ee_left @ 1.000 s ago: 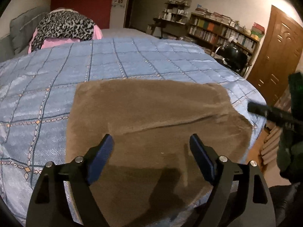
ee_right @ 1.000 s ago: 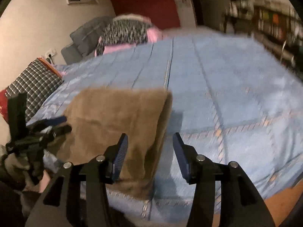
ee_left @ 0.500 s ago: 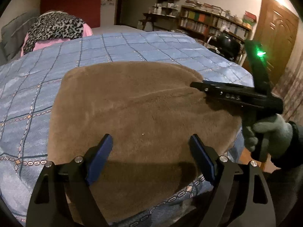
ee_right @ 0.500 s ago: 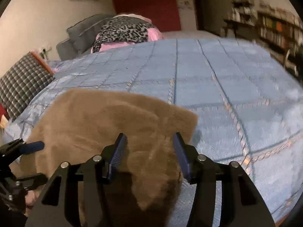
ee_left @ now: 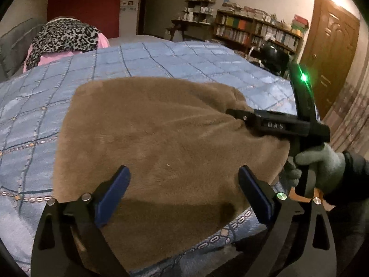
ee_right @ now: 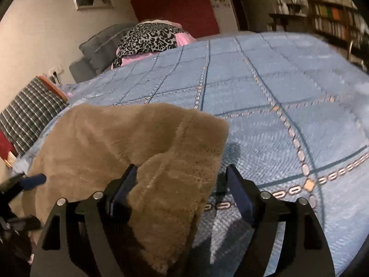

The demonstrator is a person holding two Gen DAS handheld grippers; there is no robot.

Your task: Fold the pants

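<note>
The left tongs (ee_left: pixel 183 190) stood wide and were opening further, poised over the near part of the brown pants (ee_left: pixel 161 143) with no cloth between the blue pads. The pants lay folded flat on the blue quilted bed (ee_left: pixel 161 57), directly ahead of and under both tongs, near the bed's front edge. Left of the left tongs lay only bare quilt; far ahead-left sat a leopard-print and pink pile (ee_left: pixel 66 39). Right of the left tongs, the right tongs (ee_right: pixel 181 184) were opening, a raised fold of the pants lying between the pads against the left one, the right pad clear of it. A gloved hand (ee_left: pixel 320 164) gripped their handle. Ahead-right of the right tongs stretched open quilt. Far right stood a bookshelf (ee_left: pixel 258 32), a black chair (ee_left: pixel 274 57) and a wooden door (ee_left: pixel 332 46). A checked cushion (ee_right: pixel 30 113) lay far left in the right wrist view.
</note>
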